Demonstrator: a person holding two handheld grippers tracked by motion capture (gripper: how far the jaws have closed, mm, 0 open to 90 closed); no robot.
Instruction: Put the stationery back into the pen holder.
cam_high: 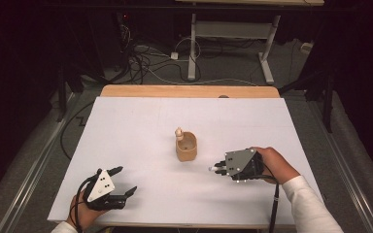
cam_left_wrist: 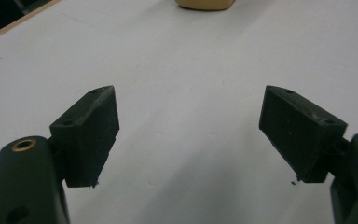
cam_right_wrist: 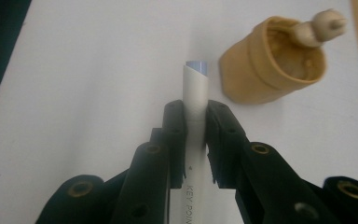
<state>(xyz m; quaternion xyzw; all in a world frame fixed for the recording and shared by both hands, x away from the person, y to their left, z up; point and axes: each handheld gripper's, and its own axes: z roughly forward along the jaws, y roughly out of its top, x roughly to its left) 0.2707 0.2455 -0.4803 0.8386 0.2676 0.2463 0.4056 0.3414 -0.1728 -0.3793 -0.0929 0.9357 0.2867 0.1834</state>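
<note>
Your right gripper (cam_right_wrist: 196,122) is clamped on the white marker (cam_right_wrist: 195,93), tip aimed beside the tan cup (cam_right_wrist: 270,65), ready for dropping in; your left gripper (cam_left_wrist: 189,128) gapes empty, parked clear.

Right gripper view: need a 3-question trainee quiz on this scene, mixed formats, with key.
1. True or false: the right tool is shut on the white pen.
2. Multiple choice: the left tool is A) shut on the pen, B) open over the bare white table, C) inside the cup.
3. Fill in: a small beige peg-like piece leans at the rim of the tan ____.

Key: 1 true, both pads press the pen's barrel. 2 B, its jaws stand wide apart with nothing between them. 3 cup; it stands upright near the table's middle, apart from both tools.
</note>
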